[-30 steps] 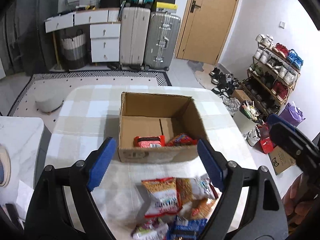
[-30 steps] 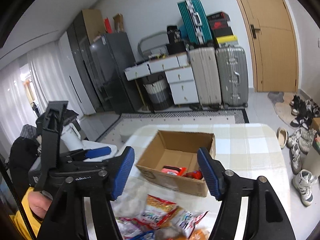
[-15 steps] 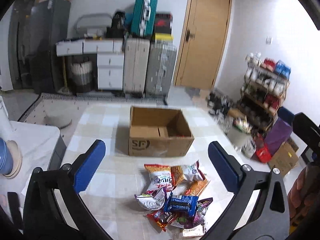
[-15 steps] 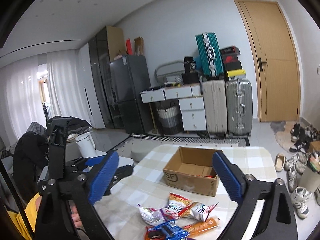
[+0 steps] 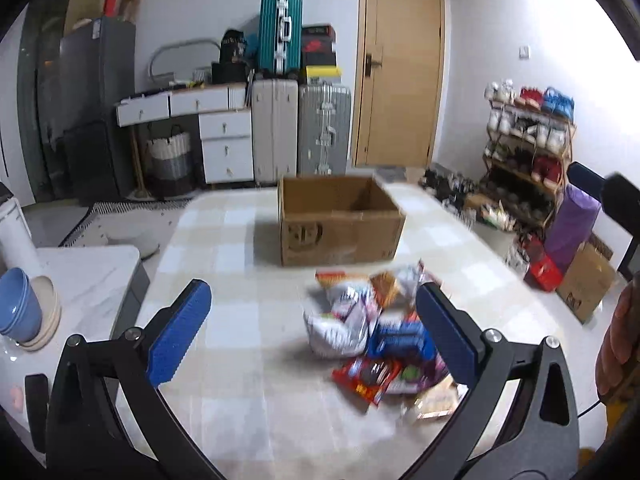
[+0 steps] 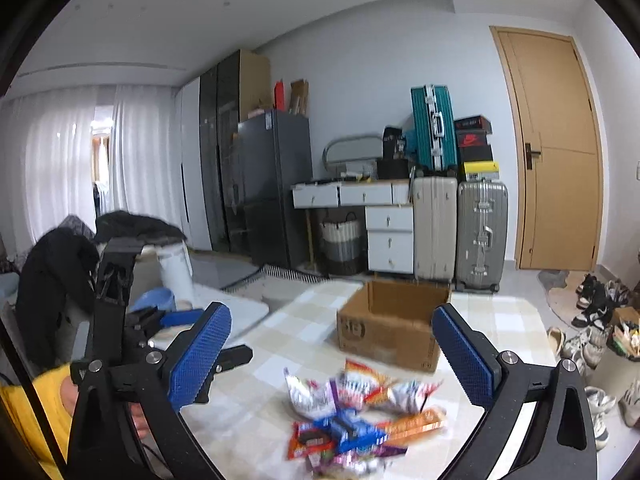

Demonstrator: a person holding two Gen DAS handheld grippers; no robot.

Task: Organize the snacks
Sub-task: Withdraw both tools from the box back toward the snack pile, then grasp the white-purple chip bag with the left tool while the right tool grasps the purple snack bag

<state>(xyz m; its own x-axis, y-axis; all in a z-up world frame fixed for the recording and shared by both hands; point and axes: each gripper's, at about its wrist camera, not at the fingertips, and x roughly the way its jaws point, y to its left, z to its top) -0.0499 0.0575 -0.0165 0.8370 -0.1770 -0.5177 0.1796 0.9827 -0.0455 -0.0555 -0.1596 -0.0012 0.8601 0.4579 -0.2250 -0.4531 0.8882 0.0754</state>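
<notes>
Left wrist view: left gripper (image 5: 316, 332) jaws spread wide, blue pads well apart, nothing clamped between them; the jaws have just been opening. Below and ahead lies the snack pile (image 5: 380, 336) on the checked tablecloth (image 5: 240, 320), loose packets overlapping: a white bag (image 5: 340, 330), a blue packet (image 5: 400, 338), a red packet (image 5: 368, 376). Pile is blurred, labels unreadable. Cardboard box (image 5: 340, 224) stands upright and open-topped just beyond the pile, on the same cloth; its inside is not visible from this angle. A person's hand (image 5: 616, 344) shows at the right edge. Stacked bowls (image 5: 24, 312) sit on a white counter at left. Suitcases (image 5: 300, 132), a white drawer unit and a wooden door (image 5: 400, 68) line the far wall; a shoe rack (image 5: 528, 136) stands at right.

Right wrist view: right gripper (image 6: 332, 360) jaws likewise wide apart and empty, having just been opening. Snack pile (image 6: 360, 412) lies between and below the pads, not touched by either. Cardboard box (image 6: 392, 328) sits behind the pile, near it. The left gripper (image 6: 168, 332) appears at left, held in a hand with a yellow sleeve (image 6: 36, 412). Dark fridge (image 6: 272, 184) and curtains behind.
</notes>
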